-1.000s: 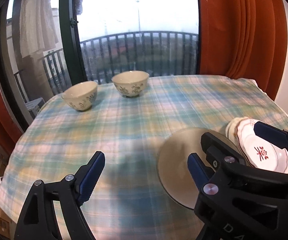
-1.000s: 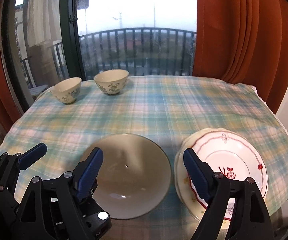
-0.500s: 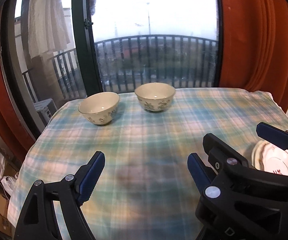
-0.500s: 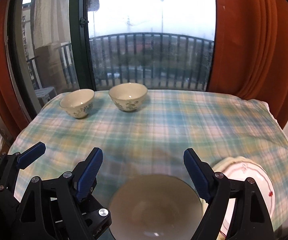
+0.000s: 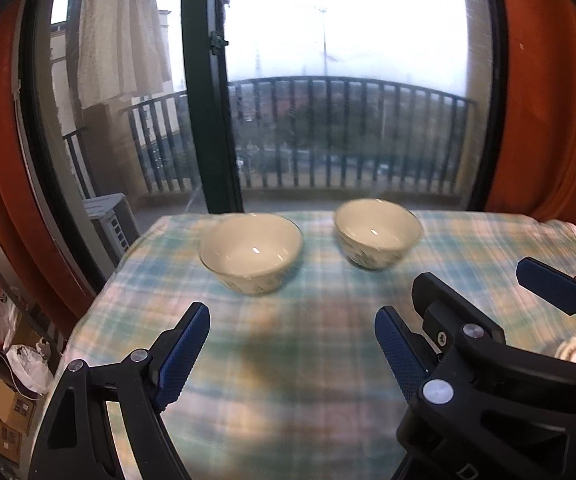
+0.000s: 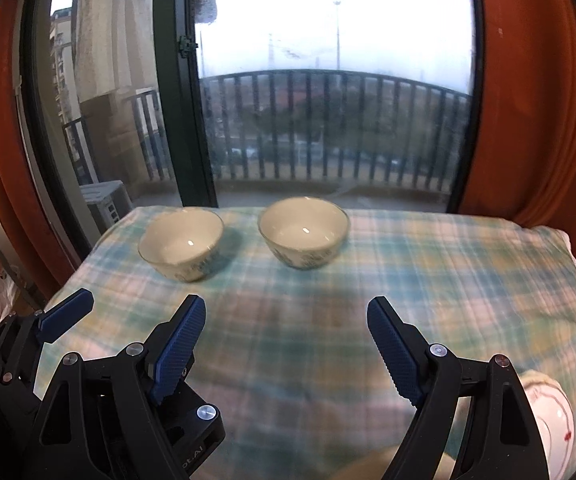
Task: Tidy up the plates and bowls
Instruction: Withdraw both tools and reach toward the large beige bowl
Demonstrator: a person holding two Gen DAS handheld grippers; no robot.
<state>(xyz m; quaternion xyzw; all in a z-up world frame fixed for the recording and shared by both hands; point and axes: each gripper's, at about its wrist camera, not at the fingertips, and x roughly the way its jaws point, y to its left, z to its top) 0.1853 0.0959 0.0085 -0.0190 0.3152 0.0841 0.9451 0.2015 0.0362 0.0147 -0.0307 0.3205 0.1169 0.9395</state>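
Sitting apart at 12 o'clock: left bowl (image 5: 251, 258), right bowl (image 5: 377, 237), unstacked; hovering spread, empty: left gripper (image 5: 291, 354), right gripper (image 6: 286, 346); seemingly barely starting.

plate stack (image 6: 549, 408) mostly hidden behind the right gripper's (image 6: 286, 350) finger, cut off at the frame's lower right; count unclear. in the left wrist view only a sliver of plate stack (image 5: 575, 354) shows past the black frame. both bowls, left bowl (image 5: 250, 252) and right bowl (image 5: 376, 233), motion-blurred, side patterns unreadable. table cloth (image 6: 427, 280) blurred too.
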